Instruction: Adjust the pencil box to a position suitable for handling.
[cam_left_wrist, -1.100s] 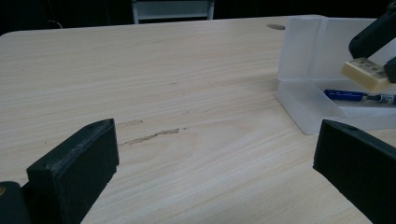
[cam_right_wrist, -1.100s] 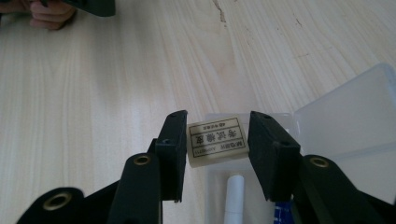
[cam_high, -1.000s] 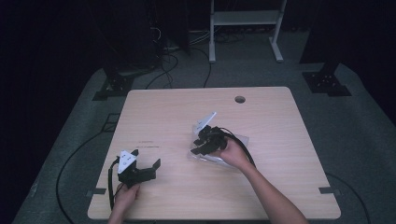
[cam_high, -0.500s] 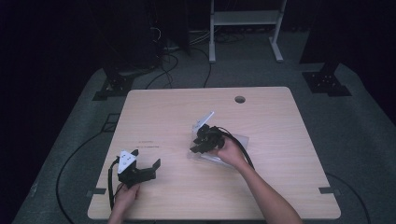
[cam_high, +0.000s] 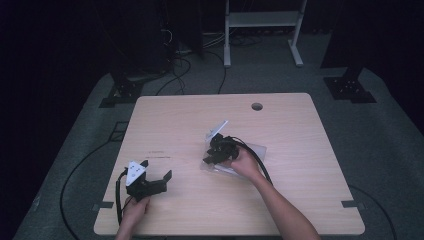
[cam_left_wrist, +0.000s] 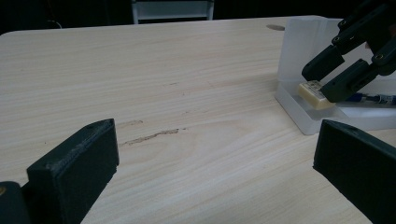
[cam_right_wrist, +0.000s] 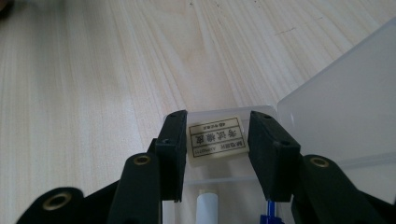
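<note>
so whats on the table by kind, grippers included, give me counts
grippers: 2, left gripper and right gripper
clear plastic case, lid open: 1
cream eraser with printed label, in the case: 1
pen with blue parts, in the case: 1
white stick-like item, in the case: 1
total: 6

Tongs (cam_right_wrist: 215, 154) astride labelled eraser (cam_right_wrist: 216, 136)

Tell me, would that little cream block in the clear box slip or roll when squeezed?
The eraser is flat-sided, so rolling seems unlikely. It looks matte and rubbery, so probably grippy and light. The right gripper straddles it; the clear box might slide instead.
</note>
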